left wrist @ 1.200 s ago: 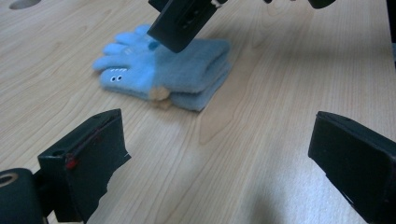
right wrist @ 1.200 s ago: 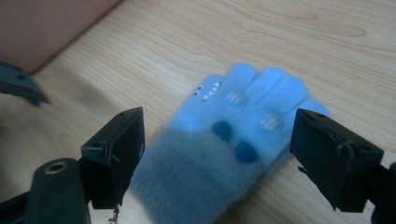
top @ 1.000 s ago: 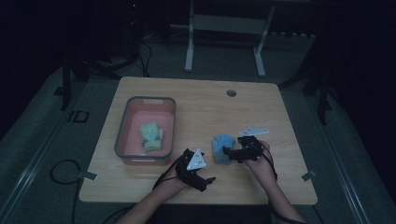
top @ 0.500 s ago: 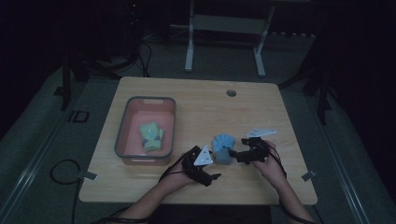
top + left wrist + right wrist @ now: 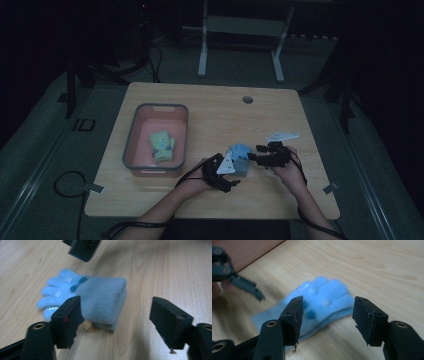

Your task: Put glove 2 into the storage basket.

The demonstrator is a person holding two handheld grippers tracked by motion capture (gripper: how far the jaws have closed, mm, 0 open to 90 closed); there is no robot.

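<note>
A light blue knit glove [image 5: 239,153] lies flat on the wooden table [image 5: 210,115], between my two grippers. In the left gripper view the glove [image 5: 100,302] shows its grey-blue cuff nearest, fingers pointing away to the left. My left gripper [image 5: 115,322] is open, its jaws wide on either side of the cuff, a little short of it. In the right gripper view the glove [image 5: 324,302] shows its finger end, and my right gripper [image 5: 327,320] is open just before those fingers. From above, the left gripper [image 5: 227,175] and the right gripper [image 5: 256,156] flank the glove.
A pink bin [image 5: 135,145] with a grey rim stands on the left of the table and holds a green glove [image 5: 161,146]. A round cable hole [image 5: 247,99] sits near the far edge. A white desk frame [image 5: 240,30] stands behind the table.
Both hands have closed in on the blue glove. The left gripper moved right and forward up to the cuff; the right gripper shifted slightly toward the person at the glove's fingers.
</note>
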